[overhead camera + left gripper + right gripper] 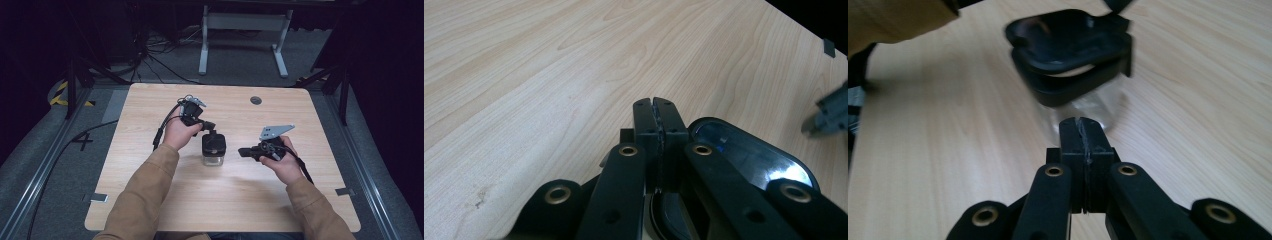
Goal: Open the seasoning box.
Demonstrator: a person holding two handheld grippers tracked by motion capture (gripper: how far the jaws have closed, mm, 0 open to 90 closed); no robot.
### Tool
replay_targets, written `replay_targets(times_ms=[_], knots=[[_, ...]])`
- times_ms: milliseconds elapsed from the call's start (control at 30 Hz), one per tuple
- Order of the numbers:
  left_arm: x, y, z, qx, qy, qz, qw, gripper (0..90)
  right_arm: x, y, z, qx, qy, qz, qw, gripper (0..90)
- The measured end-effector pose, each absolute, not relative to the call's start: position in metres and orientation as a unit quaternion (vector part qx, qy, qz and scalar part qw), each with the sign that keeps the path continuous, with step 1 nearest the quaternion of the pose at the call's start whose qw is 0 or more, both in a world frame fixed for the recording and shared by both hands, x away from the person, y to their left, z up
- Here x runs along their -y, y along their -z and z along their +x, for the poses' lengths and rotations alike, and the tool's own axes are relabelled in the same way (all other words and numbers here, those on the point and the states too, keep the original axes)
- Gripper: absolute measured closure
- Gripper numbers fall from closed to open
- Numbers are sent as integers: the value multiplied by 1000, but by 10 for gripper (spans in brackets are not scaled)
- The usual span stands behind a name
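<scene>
**High view: two closed grippers flank a black-lidded clear jar**

High view, from left to right: the person's left hand (179,134) holds the left gripper (210,127) near the middle of the wooden table (150,200), its tip just above the back edge of the jar's lid. The jar (213,149) stands upright at the table's centre, a clear container with a black lid (214,142). To its right, a little apart from it, the right gripper (242,151) lies about level in the right hand (283,161) and points leftward at the jar, with its grey three-cornered plate (275,131) on top. Tan sleeves cover both forearms.

In the left gripper view, the left gripper's (655,102) jaws are pressed flat together with nothing between them; the glossy black lid (749,155) sits just beside and below them, at their right.

In the right gripper view, the right gripper's (1081,121) jaws are likewise pressed together and empty. The jar (1083,102) stands right in front of their tip, its lid (1068,37) blurred; whether the tip touches the clear wall cannot be told.
</scene>
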State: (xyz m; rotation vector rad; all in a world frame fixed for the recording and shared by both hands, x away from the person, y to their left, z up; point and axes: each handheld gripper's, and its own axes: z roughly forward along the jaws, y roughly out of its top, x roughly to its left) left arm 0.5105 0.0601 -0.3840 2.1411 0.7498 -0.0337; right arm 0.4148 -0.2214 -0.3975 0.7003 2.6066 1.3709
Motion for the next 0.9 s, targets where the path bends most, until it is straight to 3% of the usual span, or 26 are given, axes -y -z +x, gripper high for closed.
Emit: replay_targets(times_ms=[300,600,700,900], knots=[[-61,384,511,-301,14,854,424,899,189,403,416,-867,-451,207,48,900],[-62,381,508,-300,8,856,421,897,187,401,419,-862,-457,212,52,900],[-70,371,502,-308,-14,842,443,802,187,399,419,-862,-459,210,53,900],[-103,350,474,-314,-72,831,453,787,188,391,422,-855,-472,208,56,900]])
